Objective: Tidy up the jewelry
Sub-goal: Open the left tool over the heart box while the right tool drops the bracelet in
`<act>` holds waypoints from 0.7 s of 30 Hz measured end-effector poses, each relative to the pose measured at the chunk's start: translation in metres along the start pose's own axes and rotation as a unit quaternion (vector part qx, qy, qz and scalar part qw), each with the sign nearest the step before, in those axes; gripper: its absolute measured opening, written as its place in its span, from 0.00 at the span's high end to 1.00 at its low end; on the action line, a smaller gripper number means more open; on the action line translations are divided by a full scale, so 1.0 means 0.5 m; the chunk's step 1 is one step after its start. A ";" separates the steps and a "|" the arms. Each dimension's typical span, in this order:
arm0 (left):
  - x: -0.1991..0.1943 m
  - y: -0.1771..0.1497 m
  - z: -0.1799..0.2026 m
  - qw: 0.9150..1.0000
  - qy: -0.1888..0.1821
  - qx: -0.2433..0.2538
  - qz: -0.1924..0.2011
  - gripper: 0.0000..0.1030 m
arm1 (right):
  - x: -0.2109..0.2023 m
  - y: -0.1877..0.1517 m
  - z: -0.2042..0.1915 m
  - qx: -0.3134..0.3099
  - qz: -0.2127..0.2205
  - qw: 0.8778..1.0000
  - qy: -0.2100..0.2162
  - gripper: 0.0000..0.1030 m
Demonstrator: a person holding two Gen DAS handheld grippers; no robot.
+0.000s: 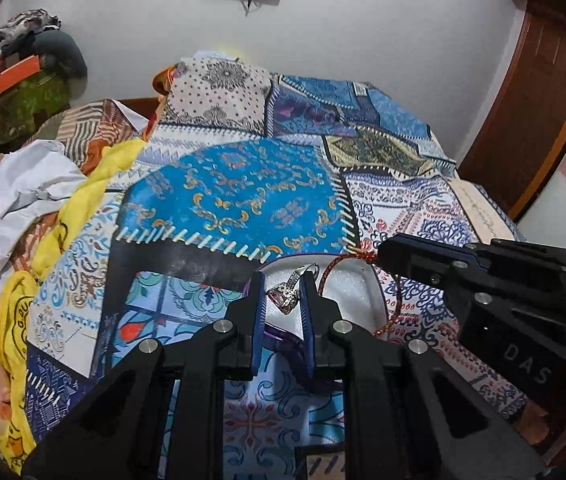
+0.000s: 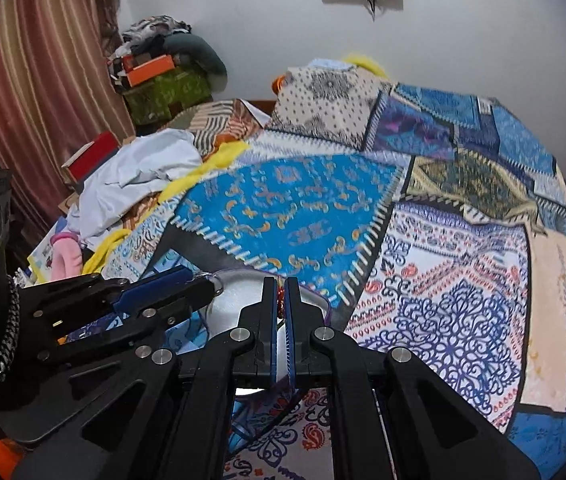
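Note:
A white padded jewelry tray [image 1: 357,284] with a purple rim lies on the patterned bedspread. In the left wrist view my left gripper [image 1: 283,286] is shut on a silver ring with a pink square stone [image 1: 288,291], held over the tray. A red braided cord bracelet [image 1: 395,304] hangs over the tray's right edge. Its top end sits at the tip of my right gripper [image 1: 381,256]. In the right wrist view my right gripper [image 2: 281,292] is shut on the red bracelet [image 2: 280,300] above the tray [image 2: 239,292]. The left gripper [image 2: 207,280] enters from the left.
The blue patchwork bedspread [image 1: 243,184] covers the bed. White and yellow cloths [image 1: 43,184] are heaped at its left side. A red box [image 2: 91,156], a curtain [image 2: 31,92] and stacked bags [image 2: 163,76] stand at the far left. A wooden door [image 1: 523,100] is at right.

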State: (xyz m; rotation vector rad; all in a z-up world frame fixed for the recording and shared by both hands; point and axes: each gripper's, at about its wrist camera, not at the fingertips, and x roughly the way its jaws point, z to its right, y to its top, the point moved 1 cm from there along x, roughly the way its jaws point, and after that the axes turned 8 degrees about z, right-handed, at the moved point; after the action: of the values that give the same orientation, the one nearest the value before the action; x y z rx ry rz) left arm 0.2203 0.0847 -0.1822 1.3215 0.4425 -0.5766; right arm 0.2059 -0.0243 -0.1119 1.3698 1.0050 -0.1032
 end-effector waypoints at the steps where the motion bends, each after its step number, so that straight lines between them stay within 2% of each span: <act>1: 0.006 -0.002 0.001 1.000 -0.001 0.000 -0.004 0.85 | 0.004 0.000 0.004 0.003 -0.004 1.000 0.000 0.97; 7: 0.020 -0.006 0.008 1.000 -0.006 0.004 -0.019 0.85 | 0.011 -0.006 0.013 0.016 -0.020 1.000 0.007 0.97; 15: 0.004 0.006 0.025 1.000 -0.005 0.018 -0.016 0.85 | 0.004 -0.006 0.016 0.026 -0.035 0.999 0.020 0.96; 18: -0.013 0.014 0.030 1.000 -0.001 0.024 -0.008 0.85 | -0.007 -0.003 0.016 0.025 -0.032 0.999 0.020 0.91; 20: -0.032 0.022 0.033 1.000 0.003 0.026 0.000 0.84 | -0.022 0.002 0.012 0.018 -0.024 0.999 0.014 0.81; 21: -0.038 0.024 0.032 1.000 0.004 0.026 0.003 0.83 | -0.026 0.004 0.010 0.015 -0.020 1.000 0.012 0.79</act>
State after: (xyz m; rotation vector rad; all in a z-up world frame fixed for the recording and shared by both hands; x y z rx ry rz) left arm 0.2127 0.0732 -0.1583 1.3744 0.4322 -0.5812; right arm 0.2017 -0.0343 -0.1027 1.3824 1.0537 -0.1327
